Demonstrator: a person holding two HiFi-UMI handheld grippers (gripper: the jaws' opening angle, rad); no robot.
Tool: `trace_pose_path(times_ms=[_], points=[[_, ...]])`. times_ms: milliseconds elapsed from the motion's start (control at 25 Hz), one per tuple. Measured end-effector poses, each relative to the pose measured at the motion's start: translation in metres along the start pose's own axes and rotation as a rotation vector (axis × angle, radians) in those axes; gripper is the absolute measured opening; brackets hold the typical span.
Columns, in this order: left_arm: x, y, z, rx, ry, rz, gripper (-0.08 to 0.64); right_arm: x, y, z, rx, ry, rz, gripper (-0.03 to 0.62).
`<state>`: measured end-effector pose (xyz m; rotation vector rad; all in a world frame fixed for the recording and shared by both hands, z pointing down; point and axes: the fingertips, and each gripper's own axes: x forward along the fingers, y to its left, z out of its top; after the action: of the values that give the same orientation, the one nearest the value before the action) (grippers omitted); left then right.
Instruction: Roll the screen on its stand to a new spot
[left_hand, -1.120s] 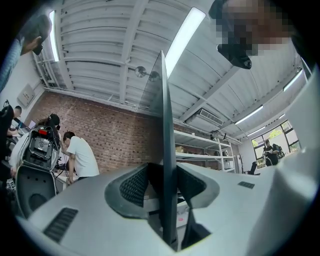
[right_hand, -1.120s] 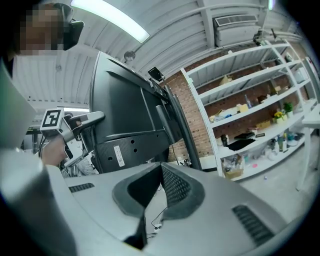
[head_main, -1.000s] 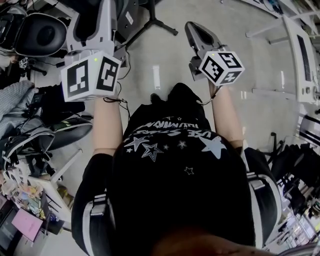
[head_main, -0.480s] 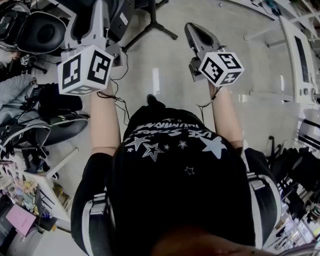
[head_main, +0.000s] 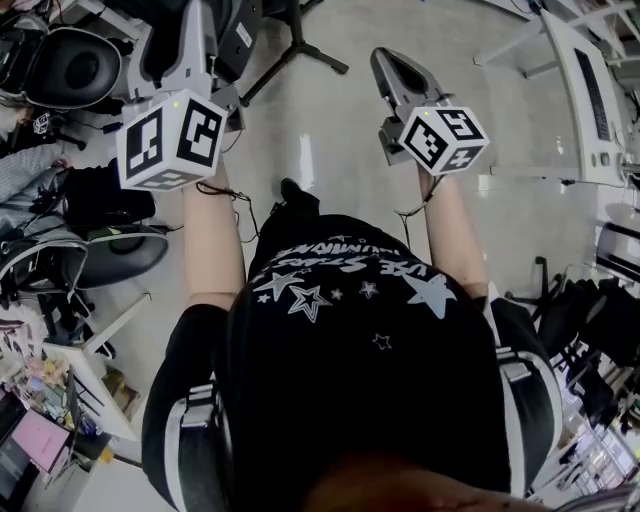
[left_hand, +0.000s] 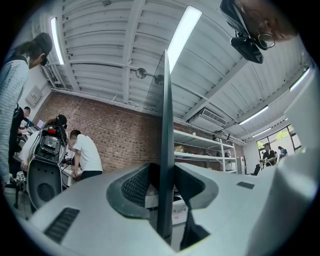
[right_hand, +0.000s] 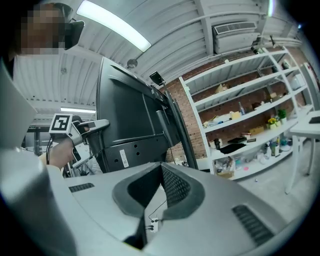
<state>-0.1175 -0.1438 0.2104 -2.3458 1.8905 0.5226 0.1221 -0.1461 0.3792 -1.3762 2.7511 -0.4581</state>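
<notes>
Clearly, the left gripper (left_hand: 164, 170) is clamped on the screen (left_hand: 166, 115). The thin panel stands edge-on between its 2 jaws, and both pads press against it. The right gripper (right_hand: 161, 167) has its jaws closed tip to tip with nothing between them. It is apart from the screen, which rises to its left with its dark back turned toward it.

From the head view, the screen is at the far left, upright on its stand (head_main: 297, 30), whose legs spread over the floor (head_main: 330, 120).

Far right, against a brick wall, a shelf unit (right_hand: 240, 95) carries boxes, bottles and other things too small to name. At the near left, a desk (head_main: 60, 385) is crowded with small clutter. Beyond the screen on the left, 1 person in a white shirt (left_hand: 87, 155) bends over a workbench.
</notes>
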Motion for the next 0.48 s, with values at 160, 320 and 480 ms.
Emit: trace_pose_path(times_ms=[160,320,480], points=[[-0.014,-0.028,0.002,0.001,-0.013,-0.012,0.166,-0.035,-0.004,-0.002,-0.012,-0.001,-0.008,0.008],[-0.029,-0.055,0.002,-0.001,-0.018,-0.016,0.166,-0.071,-0.01,-0.004,-0.02,-0.002,-0.013,0.008],[-0.044,-0.081,0.004,0.005,-0.02,-0.009,0.164,-0.106,-0.015,0.001,-0.034,-0.013,-0.001,0.008]])
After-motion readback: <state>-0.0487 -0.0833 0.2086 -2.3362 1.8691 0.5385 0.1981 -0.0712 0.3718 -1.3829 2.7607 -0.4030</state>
